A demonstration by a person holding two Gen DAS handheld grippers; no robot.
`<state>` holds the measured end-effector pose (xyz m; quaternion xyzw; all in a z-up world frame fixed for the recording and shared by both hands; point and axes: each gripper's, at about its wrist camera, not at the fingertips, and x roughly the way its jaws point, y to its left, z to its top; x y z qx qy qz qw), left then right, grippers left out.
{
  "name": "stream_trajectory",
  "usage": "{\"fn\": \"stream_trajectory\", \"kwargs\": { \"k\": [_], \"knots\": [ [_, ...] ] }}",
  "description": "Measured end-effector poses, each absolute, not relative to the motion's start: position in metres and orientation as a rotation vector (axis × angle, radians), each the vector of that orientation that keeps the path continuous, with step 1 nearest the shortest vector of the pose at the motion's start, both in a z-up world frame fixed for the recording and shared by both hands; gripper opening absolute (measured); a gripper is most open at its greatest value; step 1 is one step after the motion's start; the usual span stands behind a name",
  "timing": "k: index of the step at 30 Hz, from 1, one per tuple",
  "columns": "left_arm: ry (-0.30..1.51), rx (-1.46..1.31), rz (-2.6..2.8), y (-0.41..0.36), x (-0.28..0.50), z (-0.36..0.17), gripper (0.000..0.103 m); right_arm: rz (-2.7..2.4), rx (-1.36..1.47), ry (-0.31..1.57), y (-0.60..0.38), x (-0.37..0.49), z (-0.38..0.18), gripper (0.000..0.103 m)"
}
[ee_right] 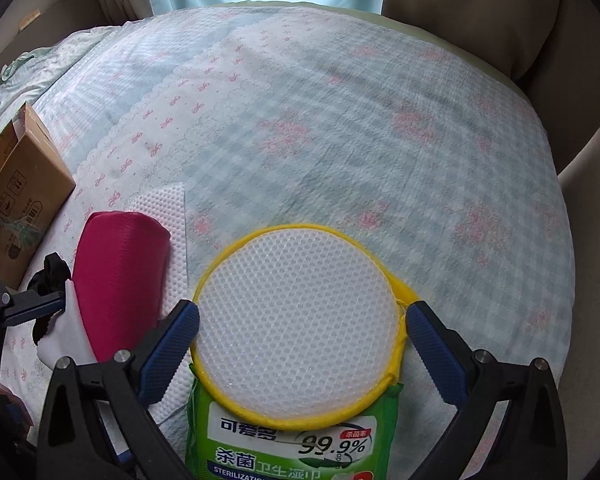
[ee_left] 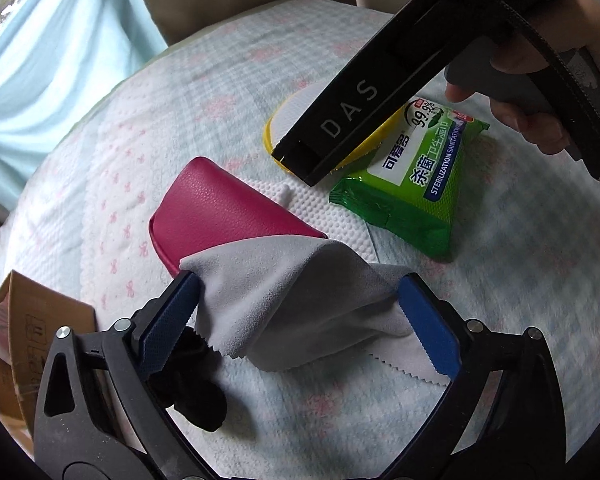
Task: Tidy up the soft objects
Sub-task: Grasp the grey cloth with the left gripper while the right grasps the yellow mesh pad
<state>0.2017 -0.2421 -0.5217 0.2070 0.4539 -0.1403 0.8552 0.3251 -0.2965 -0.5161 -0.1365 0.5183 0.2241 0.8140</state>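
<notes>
We hold our left gripper [ee_left: 300, 304] wide, its jaws straddling the grey cloth [ee_left: 296, 292] that lies draped over the red pouch [ee_left: 224, 208] on the bed [ee_left: 500, 280], not yet pinching it. Our right gripper [ee_right: 302, 322] hangs open around the round yellow-rimmed pad [ee_right: 296, 332], which rests on the green wipes pack [ee_right: 288, 448], so each soft thing can probably be lifted separately.

Bed [ee_right: 340, 128]: carries everything.
Pouch [ee_right: 120, 280]: left of round pad [ee_right: 296, 320], partly on mat [ee_right: 168, 208].
Round pad: overlapping wipes pack [ee_right: 284, 448].
Cloth [ee_left: 284, 300]: draped over pouch's near end.
Box [ee_right: 20, 200]: far left.
</notes>
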Motion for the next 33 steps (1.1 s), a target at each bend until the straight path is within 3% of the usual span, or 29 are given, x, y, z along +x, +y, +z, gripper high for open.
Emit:
{"fn": "stream_trajectory", "kwargs": {
  "k": [6, 10, 18, 24, 27, 29, 33],
  "knots": [
    [0.938, 0.494, -0.266, -0.245, 0.200, -0.526, 0.086, 0.493, -0.288, 1.135, -0.297, 0.329, -0.526, 0.103],
    [0.932, 0.513, -0.252, -0.245, 0.202, -0.526, 0.067, 0.503, -0.287, 1.144, -0.297, 0.330, -0.530, 0.103],
    [0.930, 0.508, -0.245, -0.235, 0.203, -0.520, 0.049, 0.508, -0.308, 1.133, -0.296, 0.328, -0.529, 0.092],
    [0.938, 0.487, -0.271, -0.231, 0.206, -0.516, 0.039, 0.525, -0.322, 1.136, -0.293, 0.327, -0.529, 0.076],
    [0.940, 0.475, -0.286, -0.232, 0.208, -0.513, 0.033, 0.540, -0.335, 1.136, -0.289, 0.326, -0.528, 0.066],
    [0.940, 0.467, -0.291, -0.234, 0.206, -0.511, 0.029, 0.552, -0.334, 1.135, -0.287, 0.325, -0.526, 0.054],
    [0.939, 0.455, -0.304, -0.235, 0.203, -0.505, 0.018, 0.566, -0.325, 1.140, -0.282, 0.326, -0.523, 0.043]
  ]
}}
